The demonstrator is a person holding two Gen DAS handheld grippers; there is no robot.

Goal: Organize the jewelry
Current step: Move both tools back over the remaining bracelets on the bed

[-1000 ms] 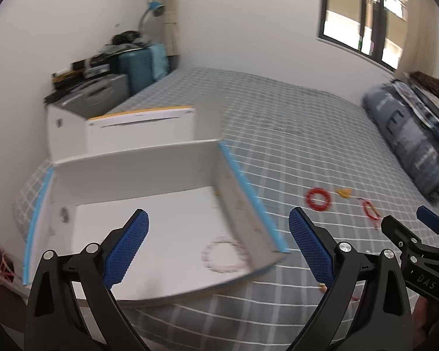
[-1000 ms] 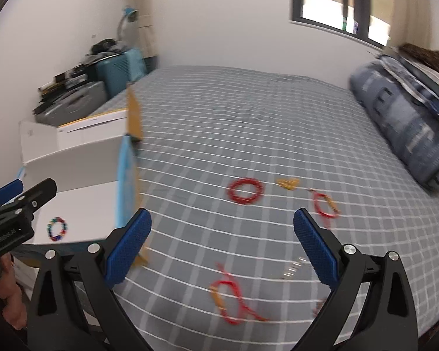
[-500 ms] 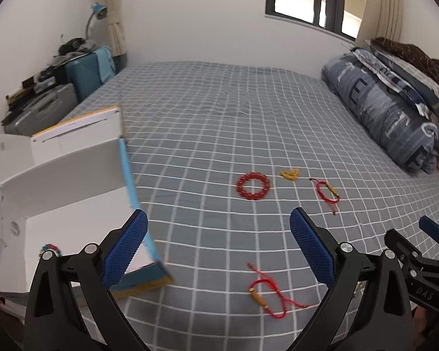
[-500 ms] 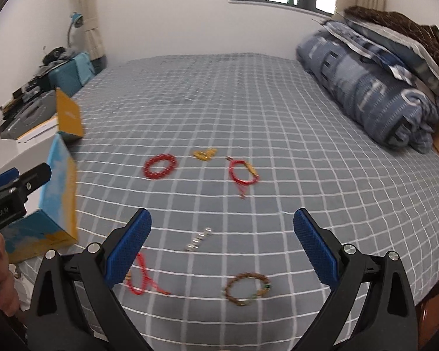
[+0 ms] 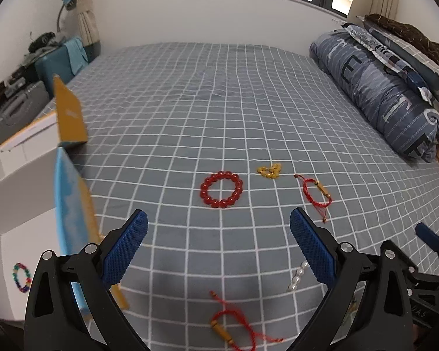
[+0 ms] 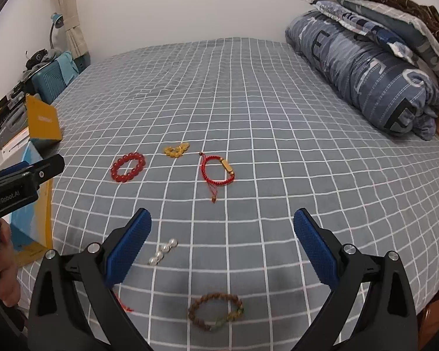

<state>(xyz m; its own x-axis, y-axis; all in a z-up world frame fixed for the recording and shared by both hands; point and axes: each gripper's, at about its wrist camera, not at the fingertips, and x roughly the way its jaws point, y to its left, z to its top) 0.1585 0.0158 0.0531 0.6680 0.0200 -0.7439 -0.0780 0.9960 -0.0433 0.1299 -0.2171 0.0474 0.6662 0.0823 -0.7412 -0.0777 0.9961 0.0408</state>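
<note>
Jewelry lies on a grey checked bed. A red bead bracelet (image 5: 221,189) (image 6: 128,166), a yellow bead piece (image 5: 269,170) (image 6: 177,149) and a red cord bracelet (image 5: 316,190) (image 6: 216,169) lie mid-bed. A pearl strand (image 5: 298,276) (image 6: 162,251), a second red cord bracelet (image 5: 234,324) and a brown bead bracelet (image 6: 216,311) lie nearer. The open white box (image 5: 20,181) at left holds a multicoloured bracelet (image 5: 22,277). My left gripper (image 5: 218,245) is open and empty above the near bed. My right gripper (image 6: 222,241) is open and empty above the brown bracelet.
A folded blue duvet (image 5: 383,93) (image 6: 365,67) lies along the bed's right side. The box's blue and yellow flaps (image 5: 70,117) stand up at the left. Suitcases (image 5: 58,61) sit beyond the bed's left edge. The window wall is at the far end.
Both grippers swung right, away from the box and toward the jewelry on the bed. The box slid to the left edge of both views. Both stayed open.
</note>
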